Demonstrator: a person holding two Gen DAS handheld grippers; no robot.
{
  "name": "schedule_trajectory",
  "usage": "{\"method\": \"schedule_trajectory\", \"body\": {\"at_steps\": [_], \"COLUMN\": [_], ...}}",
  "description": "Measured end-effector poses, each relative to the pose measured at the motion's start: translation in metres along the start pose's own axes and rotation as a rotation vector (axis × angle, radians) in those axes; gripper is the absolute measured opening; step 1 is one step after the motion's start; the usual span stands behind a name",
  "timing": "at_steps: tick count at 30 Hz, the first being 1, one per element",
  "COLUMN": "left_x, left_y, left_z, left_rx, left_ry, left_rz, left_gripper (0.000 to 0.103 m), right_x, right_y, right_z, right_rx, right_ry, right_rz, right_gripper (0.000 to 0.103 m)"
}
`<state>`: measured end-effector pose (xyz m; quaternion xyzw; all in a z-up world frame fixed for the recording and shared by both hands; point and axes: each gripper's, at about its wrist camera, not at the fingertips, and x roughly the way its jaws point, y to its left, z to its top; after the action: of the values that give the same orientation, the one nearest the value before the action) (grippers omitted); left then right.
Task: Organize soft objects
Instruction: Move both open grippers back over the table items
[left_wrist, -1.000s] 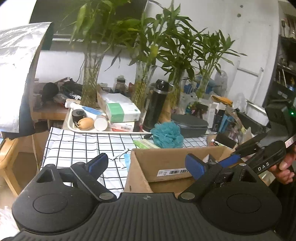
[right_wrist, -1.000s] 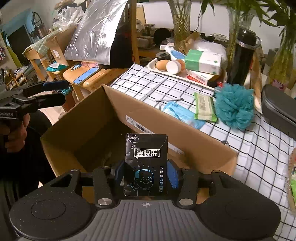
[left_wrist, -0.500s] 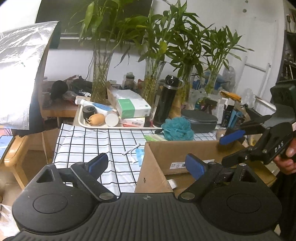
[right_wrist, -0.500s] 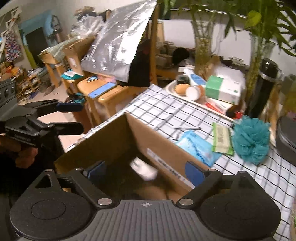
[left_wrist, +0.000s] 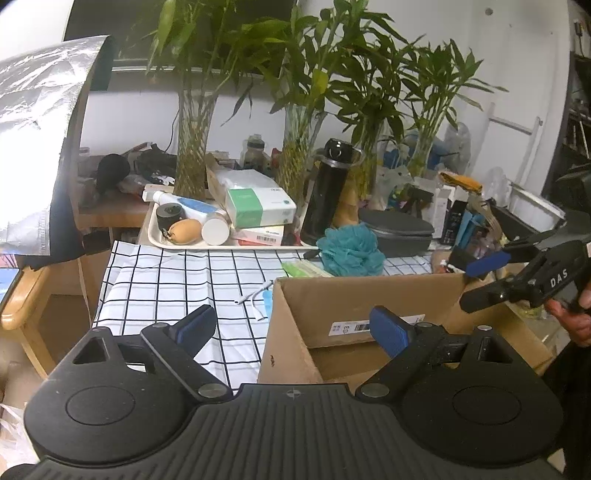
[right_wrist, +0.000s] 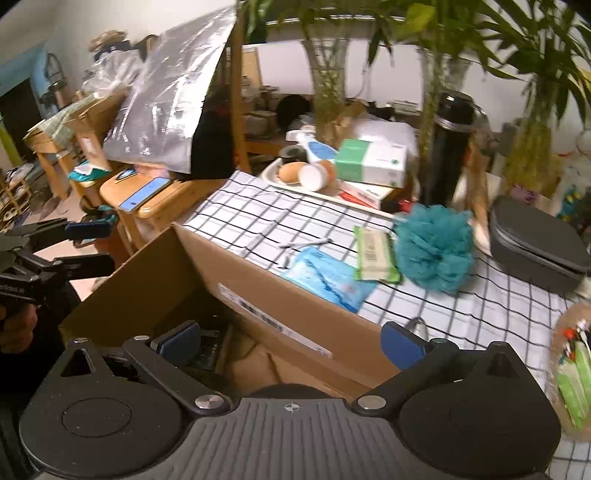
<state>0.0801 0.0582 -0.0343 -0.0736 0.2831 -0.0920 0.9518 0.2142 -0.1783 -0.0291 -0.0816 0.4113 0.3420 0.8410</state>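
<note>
Step judged as between drop-offs: cardboard box (right_wrist: 280, 291) at table (right_wrist: 258, 218) near edge, contents dim, w/ dark items hardly made out inside. Right gripper (right_wrist: 291, 341) over box, jaws opening, nothing between. Left gripper (left_wrist: 291, 326) spread wide, empty, at box's corner. Next pick prob. teal loofah (right_wrist: 436, 247), well beyond box; green wipes pack (right_wrist: 375, 253) & blue packet (right_wrist: 325, 277) lie beside it
</note>
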Motion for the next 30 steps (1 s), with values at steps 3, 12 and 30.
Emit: {"method": "schedule_trajectory", "body": {"at_steps": [3, 12, 30], "left_x": [0.004, 0.016, 0.034], "left_y": [-0.005, -0.014, -0.004], "left_z": [0.0, 0.002, 0.039], "left_rx": [0.011, 0.024, -0.042], "left_ry": [0.012, 0.054, 0.096], "left_rz": [0.012, 0.037, 0.047], "left_gripper": [0.092, 0.092, 0.092], "right_x": [-0.002, -0.009, -0.017], "right_y": [-0.008, -0.035, -0.08], "right_z": [-0.003, -0.012, -0.017], "right_rx": [0.025, 0.111, 0.272], "right_ry": [0.006, 0.013, -0.023], "right_rz": [-0.032, -0.154, -0.27], "right_gripper": [0.103, 0.103, 0.103]}}
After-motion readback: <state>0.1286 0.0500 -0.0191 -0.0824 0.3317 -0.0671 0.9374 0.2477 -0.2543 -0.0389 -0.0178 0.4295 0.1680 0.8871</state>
